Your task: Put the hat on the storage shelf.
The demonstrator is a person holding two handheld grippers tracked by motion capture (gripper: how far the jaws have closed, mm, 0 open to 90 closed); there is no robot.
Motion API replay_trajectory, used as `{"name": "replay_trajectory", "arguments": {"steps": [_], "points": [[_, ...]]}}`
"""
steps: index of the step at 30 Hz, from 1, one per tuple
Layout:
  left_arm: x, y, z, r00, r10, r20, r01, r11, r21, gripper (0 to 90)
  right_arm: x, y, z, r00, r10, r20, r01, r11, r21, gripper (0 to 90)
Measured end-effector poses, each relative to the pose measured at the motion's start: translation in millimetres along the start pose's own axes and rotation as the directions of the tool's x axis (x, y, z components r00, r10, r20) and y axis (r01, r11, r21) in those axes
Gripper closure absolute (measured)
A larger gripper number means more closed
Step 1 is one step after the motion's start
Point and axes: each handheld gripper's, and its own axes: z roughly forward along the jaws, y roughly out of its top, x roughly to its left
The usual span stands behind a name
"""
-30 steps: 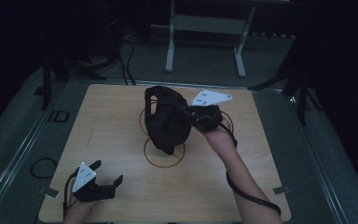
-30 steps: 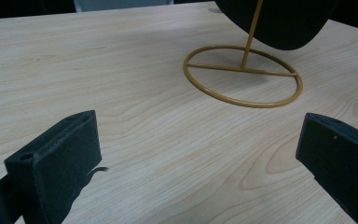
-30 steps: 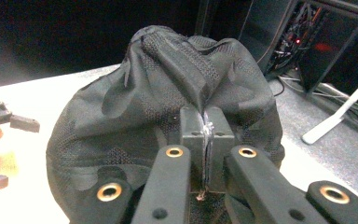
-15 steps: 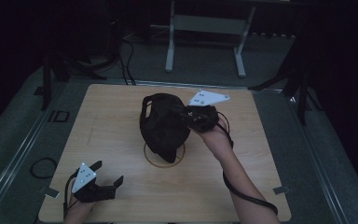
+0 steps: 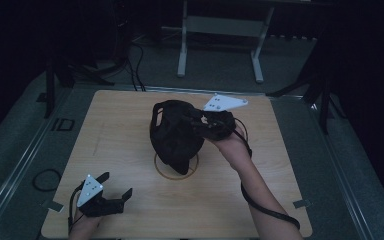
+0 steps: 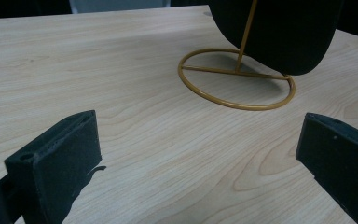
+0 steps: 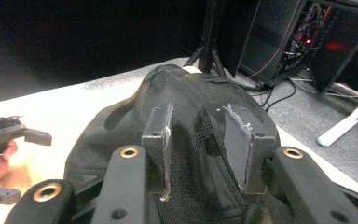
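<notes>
A black mesh cap (image 5: 175,135) hangs over a gold wire stand whose ring base (image 5: 161,172) rests mid-table. My right gripper (image 5: 202,125) is at the cap's right side. In the right gripper view its jaws (image 7: 203,135) have just been opening; they stand apart over the cap's crown (image 7: 121,126), with mesh in the gap and the pads off it. My left gripper (image 5: 116,184) rests open near the front left edge, pointing at the ring (image 6: 235,100) and the cap's lower edge (image 6: 279,32), with nothing between its jaws (image 6: 198,140).
The wooden tabletop (image 5: 120,125) sits on a grey floor mat. A white desk frame (image 5: 220,30) and cables (image 5: 135,60) lie beyond the far edge. The right gripper's cable (image 5: 265,210) trails along the person's forearm.
The cap has settled slightly lower and to the left over the stand. Both hands have stayed where they were.
</notes>
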Motion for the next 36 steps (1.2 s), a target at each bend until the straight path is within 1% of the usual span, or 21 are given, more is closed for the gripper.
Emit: {"name": "replay_trajectory", "arguments": {"steps": [3,8,12,13,16,18,20,21,22,23,25,26,28,29,31,33,36], "points": [[0.1,-1.0,0.7,1.0,-0.001,0.002,0.001,1.0,0.007,0.4,-1.1,-1.4,-2.7,1.0,-0.001,0.004,0.001,1.0,0.001,54.4],[0.1,-1.2,1.2,1.0,0.002,0.002,-0.002,1.0,0.006,0.4,-2.8,-3.0,-7.1,1.0,0.002,0.007,-0.002,1.0,-0.003,41.8],[-0.4,-2.4,1.4,1.0,0.002,0.004,-0.002,0.9999,0.011,0.4,-3.2,-6.1,-9.3,1.0,0.002,-0.006,-0.002,1.0,0.006,34.4],[0.0,-2.5,1.2,1.0,0.002,0.005,-0.002,0.9999,0.013,0.4,-2.9,-7.4,-10.1,1.0,0.002,-0.003,-0.002,1.0,0.005,32.9],[0.7,-2.3,0.7,1.0,-0.001,0.001,0.001,0.9999,0.012,0.4,-3.9,-11.0,-13.1,0.9998,0.015,-0.009,-0.015,1.0,-0.001,27.8],[0.7,-2.2,0.7,1.0,-0.002,-0.001,0.002,0.9999,0.011,0.4,-4.7,-12.9,-16.1,0.9995,0.029,-0.009,-0.029,1.0,-0.01,26.6],[0.7,-2.4,0.8,1.0,0.001,-0.001,-0.001,0.9999,0.015,0.4,-6.8,-14.2,-19.5,0.9991,0.04,-0.016,-0.04,0.999,-0.024,22.8],[0.7,-2.5,1.0,1.0,-0.001,0.0,0.001,0.9999,0.015,0.4,-7.6,-14.8,-20.9,0.9987,0.047,-0.02,-0.048,0.999,-0.024,19.4],[0.7,-2.5,1.1,1.0,0.0,0.0,0.0,0.9999,0.016,0.4,-8.5,-15.5,-22.2,0.9989,0.037,-0.028,-0.037,0.999,-0.02,17.5],[0.6,-2.5,1.2,1.0,0.001,0.0,-0.001,0.9999,0.016,0.4,-9.1,-16.5,-23.9,0.999,0.038,-0.023,-0.039,0.999,-0.024,17.4],[0.7,-2.5,1.3,1.0,-0.001,0.002,0.001,0.9999,0.016,0.4,-11.3,-18.7,-27.0,0.9982,0.049,-0.034,-0.051,0.998,-0.038,14.9],[0.7,-2.5,1.3,1.0,0.001,0.001,-0.001,0.9999,0.017,0.4,-12.6,-19.9,-28.4,0.9984,0.05,-0.026,-0.052,0.998,-0.043,14.8],[0.8,-2.5,1.3,1.0,0.001,0.002,-0.001,0.9998,0.018,0.4,-14.1,-22.7,-30.6,0.9987,0.046,-0.022,-0.047,0.998,-0.036,13.9],[0.7,-2.5,1.3,1.0,0.0,0.003,0.0,0.9999,0.017,0.4,-14.9,-24.1,-31.3,0.999,0.045,-0.006,-0.045,0.998,-0.033,13.9],[0.8,-2.5,1.2,1.0,0.002,0.002,-0.002,0.9998,0.019,0.4,-16.8,-27.2,-32.0,0.9989,0.046,-0.004,-0.046,0.999,-0.022,13.9],[1.0,-2.5,1.0,1.0,0.0,0.002,0.0,0.9998,0.018,0.4,-17.7,-30.8,-32.9,0.9992,0.037,0.015,-0.037,0.999,-0.015,13.9],[1.2,-2.4,0.6,1.0,-0.001,-0.001,0.001,0.9999,0.015,0.4,-20.2,-36.9,-34.7,0.9986,0.044,0.03,-0.043,0.999,-0.024,13.9]]}}
